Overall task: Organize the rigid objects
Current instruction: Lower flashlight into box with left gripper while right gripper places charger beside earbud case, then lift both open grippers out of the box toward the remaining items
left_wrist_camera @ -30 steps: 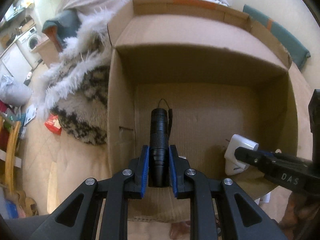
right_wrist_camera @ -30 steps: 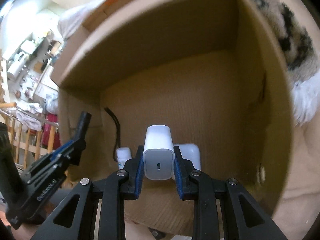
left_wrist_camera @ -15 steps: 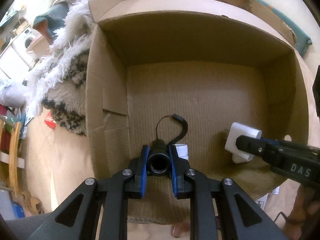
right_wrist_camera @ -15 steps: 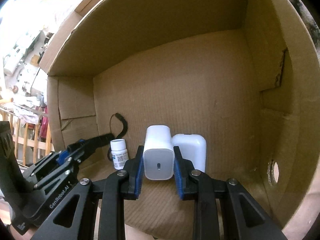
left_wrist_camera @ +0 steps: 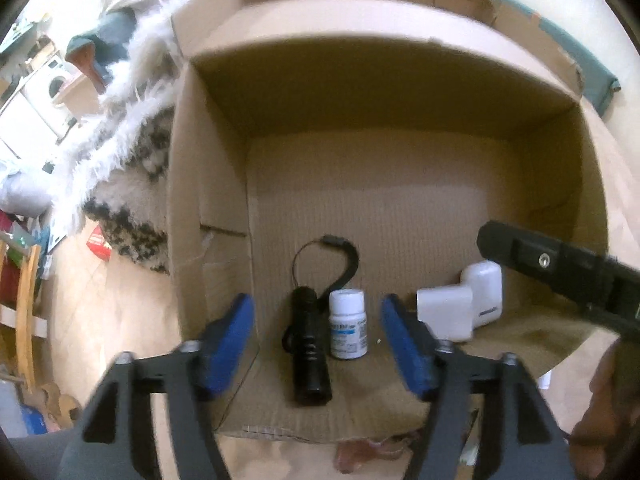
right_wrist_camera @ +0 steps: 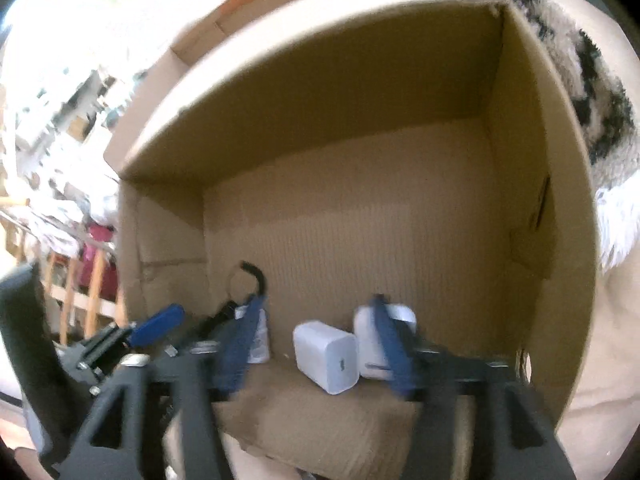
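A black flashlight [left_wrist_camera: 307,344] with a wrist strap lies on the floor of the open cardboard box [left_wrist_camera: 208,184], next to a white pill bottle [left_wrist_camera: 347,326]. My left gripper [left_wrist_camera: 320,340] is open above them, holding nothing. A white charger block [right_wrist_camera: 326,356] lies on the box floor beside a second white adapter [right_wrist_camera: 402,314]; both also show in the left wrist view, the charger [left_wrist_camera: 444,316] and the adapter [left_wrist_camera: 486,294]. My right gripper [right_wrist_camera: 316,348] is open over the charger, empty.
The box [right_wrist_camera: 520,200] walls rise on all sides with flaps folded out. A shaggy white and black rug [left_wrist_camera: 120,152] lies left of the box. Wooden furniture [left_wrist_camera: 24,312] and clutter stand at the far left.
Both grippers opened. The left one let go of the flashlight, which now lies by the pill bottle. The right one let go of the charger, which now lies tilted beside the other adapter.
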Action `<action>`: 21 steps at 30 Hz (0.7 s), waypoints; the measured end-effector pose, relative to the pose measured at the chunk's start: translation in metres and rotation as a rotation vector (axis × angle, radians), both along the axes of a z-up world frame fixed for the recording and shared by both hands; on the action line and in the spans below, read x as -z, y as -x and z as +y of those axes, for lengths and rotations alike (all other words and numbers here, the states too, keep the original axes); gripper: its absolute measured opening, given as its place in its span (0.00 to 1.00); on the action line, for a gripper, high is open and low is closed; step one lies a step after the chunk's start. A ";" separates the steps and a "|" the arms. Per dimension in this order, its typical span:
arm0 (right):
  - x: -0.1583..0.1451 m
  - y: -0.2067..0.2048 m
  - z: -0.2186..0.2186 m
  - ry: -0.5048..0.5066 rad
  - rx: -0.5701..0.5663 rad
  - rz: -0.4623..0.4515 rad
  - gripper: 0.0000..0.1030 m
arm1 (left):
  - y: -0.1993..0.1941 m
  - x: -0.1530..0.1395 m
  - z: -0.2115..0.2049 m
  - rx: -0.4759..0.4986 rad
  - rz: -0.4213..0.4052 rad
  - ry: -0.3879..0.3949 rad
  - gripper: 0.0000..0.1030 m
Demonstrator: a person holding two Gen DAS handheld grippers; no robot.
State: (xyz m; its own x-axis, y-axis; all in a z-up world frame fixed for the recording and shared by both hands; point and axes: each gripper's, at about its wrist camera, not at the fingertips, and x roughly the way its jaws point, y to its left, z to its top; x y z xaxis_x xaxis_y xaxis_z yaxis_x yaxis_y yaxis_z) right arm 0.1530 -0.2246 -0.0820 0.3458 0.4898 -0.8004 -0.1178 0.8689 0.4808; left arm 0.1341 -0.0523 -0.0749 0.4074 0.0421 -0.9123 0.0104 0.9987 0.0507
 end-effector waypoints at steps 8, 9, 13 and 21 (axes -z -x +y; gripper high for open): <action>-0.004 -0.003 -0.005 -0.023 0.023 -0.004 0.69 | 0.001 -0.006 -0.003 -0.005 -0.012 -0.005 0.67; -0.003 -0.003 -0.007 -0.022 0.021 -0.003 0.69 | 0.002 -0.006 -0.003 -0.006 -0.012 -0.003 0.67; -0.006 -0.004 -0.007 -0.012 0.013 -0.015 0.69 | 0.002 -0.009 -0.002 -0.005 -0.028 -0.007 0.67; -0.010 0.000 -0.010 -0.011 0.020 -0.028 0.69 | 0.007 -0.017 0.003 -0.023 -0.057 -0.001 0.67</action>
